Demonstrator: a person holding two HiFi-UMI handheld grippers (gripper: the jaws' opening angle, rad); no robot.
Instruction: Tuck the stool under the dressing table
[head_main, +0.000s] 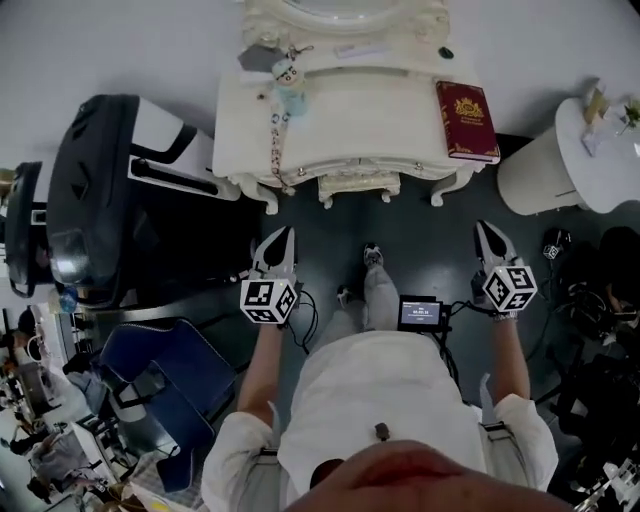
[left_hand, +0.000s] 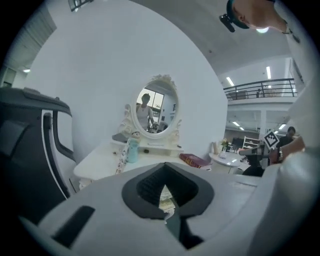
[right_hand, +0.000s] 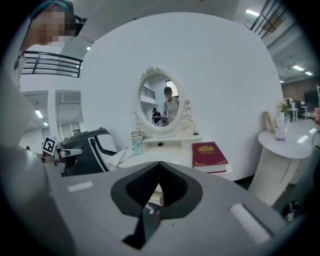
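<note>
In the head view, the left gripper (head_main: 281, 238) at middle left and the right gripper (head_main: 487, 232) at middle right both have their jaws together, with nothing between them. The stool (head_main: 356, 186) stands under the dressing table (head_main: 340, 105) at upper centre, between its legs. A red book (head_main: 466, 120) lies on the right part of the table.

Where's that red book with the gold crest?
In the head view, the red book lies flat on the right end of the dressing table, near the round white side table.
</note>
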